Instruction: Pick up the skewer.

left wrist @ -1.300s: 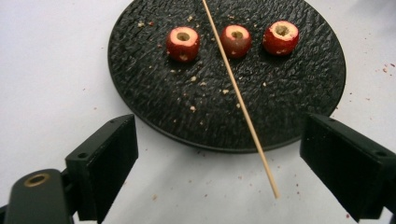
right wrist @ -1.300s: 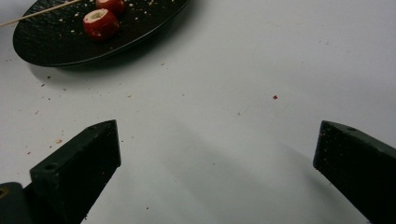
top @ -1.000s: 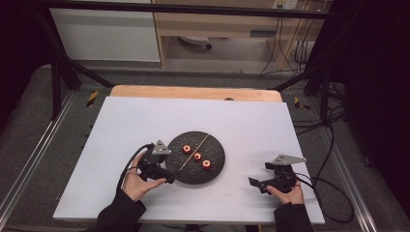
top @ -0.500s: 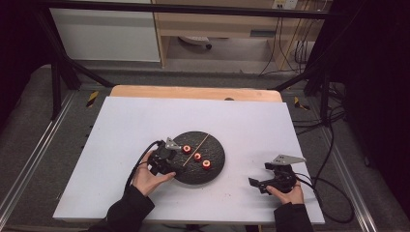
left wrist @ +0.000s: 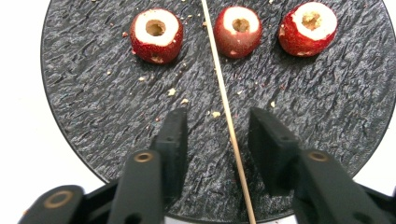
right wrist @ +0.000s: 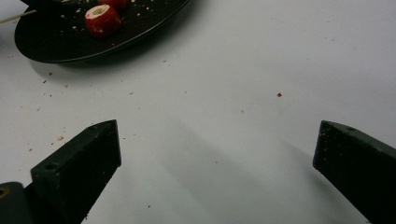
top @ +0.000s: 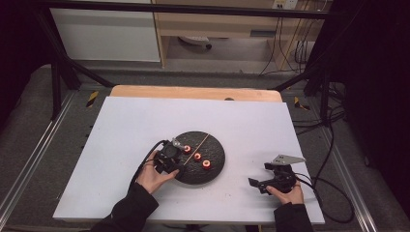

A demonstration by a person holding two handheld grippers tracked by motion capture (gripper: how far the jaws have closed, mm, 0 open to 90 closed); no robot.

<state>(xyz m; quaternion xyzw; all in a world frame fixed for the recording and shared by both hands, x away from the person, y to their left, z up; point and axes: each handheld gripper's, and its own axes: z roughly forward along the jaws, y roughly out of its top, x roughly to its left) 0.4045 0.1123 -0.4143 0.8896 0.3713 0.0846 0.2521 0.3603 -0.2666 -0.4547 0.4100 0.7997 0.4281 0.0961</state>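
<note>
Over the dark plate point(left wrist: 93, 107), left gripper point(left wrist: 215, 135) jaws closing astride a skewer point(left wrist: 224, 102), seemingly untouched; right gripper point(right wrist: 217, 154) released.

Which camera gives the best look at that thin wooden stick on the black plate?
The left gripper view: the stick runs lengthwise between the claw's tips. The high view shows it as a faint line; the right gripper view catches one end.

Black, rough-grained plate point(left wrist: 107, 107) strewn with pale crumbs point(left wrist: 172, 92). Three red fruits point(left wrist: 156, 29), cut tops creamy white around tan holes. Pale tan skewer point(left wrist: 223, 93). White table point(top: 251, 121) with light wooden far edge. Black grippers point(left wrist: 215, 140), brass-coloured rivets; grey plate point(top: 288, 159) on the right one. Dark sleeves point(top: 130, 211).
</note>
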